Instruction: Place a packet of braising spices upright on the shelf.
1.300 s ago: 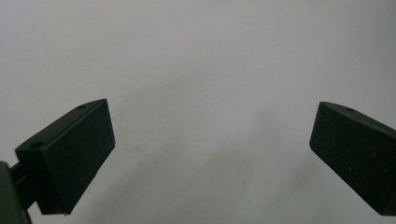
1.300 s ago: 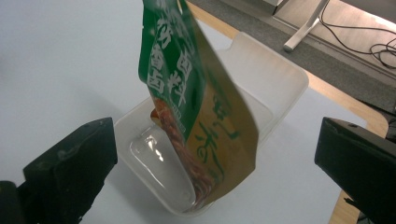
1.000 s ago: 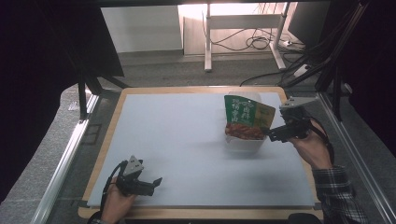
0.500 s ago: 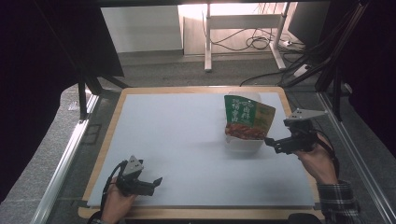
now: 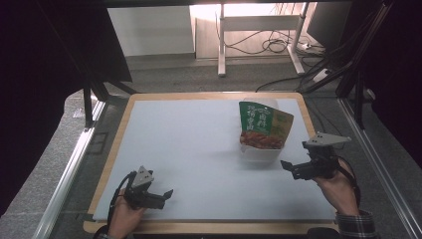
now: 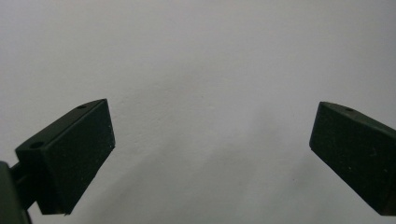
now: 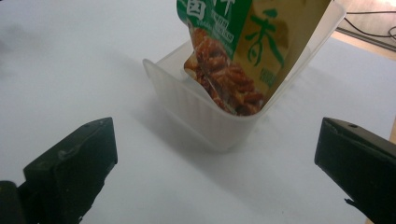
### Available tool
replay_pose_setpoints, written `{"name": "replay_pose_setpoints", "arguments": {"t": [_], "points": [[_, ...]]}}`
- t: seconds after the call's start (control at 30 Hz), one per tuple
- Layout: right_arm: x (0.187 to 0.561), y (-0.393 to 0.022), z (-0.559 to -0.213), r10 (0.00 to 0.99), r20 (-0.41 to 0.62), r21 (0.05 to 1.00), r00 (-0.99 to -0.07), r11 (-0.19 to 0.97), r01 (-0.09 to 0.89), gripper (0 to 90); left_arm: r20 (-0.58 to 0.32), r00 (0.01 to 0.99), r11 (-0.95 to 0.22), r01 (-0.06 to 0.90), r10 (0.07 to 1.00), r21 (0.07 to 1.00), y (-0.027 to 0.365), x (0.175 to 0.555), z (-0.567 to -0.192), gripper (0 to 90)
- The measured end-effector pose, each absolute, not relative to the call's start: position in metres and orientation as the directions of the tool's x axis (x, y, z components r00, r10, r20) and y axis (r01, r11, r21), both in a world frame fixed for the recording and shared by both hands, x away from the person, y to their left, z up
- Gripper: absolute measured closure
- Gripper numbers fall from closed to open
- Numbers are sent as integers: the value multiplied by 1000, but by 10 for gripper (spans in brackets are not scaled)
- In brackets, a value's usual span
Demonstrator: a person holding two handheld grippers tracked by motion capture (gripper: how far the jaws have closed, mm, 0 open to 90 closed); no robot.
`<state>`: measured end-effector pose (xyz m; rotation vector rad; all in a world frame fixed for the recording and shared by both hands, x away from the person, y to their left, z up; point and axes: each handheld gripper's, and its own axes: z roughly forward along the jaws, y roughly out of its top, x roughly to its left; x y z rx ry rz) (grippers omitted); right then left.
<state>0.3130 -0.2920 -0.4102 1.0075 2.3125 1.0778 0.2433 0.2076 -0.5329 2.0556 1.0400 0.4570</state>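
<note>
A green and gold snack pouch stands tilted inside a clear plastic tub at the right of the white table mat. My right gripper is open, a short way to the right and front of the tub, with nothing between its jaws. Close to the front left edge my left gripper rests low over bare mat, open and empty.
The mat lies on a wooden board framed by metal rails. Beyond the table are desk legs and cables on the floor. Dark stands rise at the right.
My right gripper has let go of the tub and drawn back toward the front right. The pouch and tub stay put. The left gripper has not moved.
</note>
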Motion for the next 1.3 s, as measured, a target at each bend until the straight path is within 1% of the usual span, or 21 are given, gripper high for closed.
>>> {"name": "replay_pose_setpoints", "arguments": {"t": [0.63,0.73,0.9,1.13,1.3], "points": [[287,-287,-450,756,-1,791,-654,400,462,0,-25,606,-372,520,795,769,207,243,-533,0],[286,-286,-457,753,12,794,-658,392,464,0,-26,607,-373,520,794,769,207,243,-533,0],[284,-281,-469,749,-1,780,-662,415,468,0,-26,608,-373,519,793,769,208,243,-533,0],[285,-279,-488,737,22,760,-675,426,490,0,-27,609,-373,518,792,769,208,243,-533,0],[287,-281,-492,739,31,753,-673,426,501,0,-28,609,-368,516,793,774,208,243,-532,0]]}}
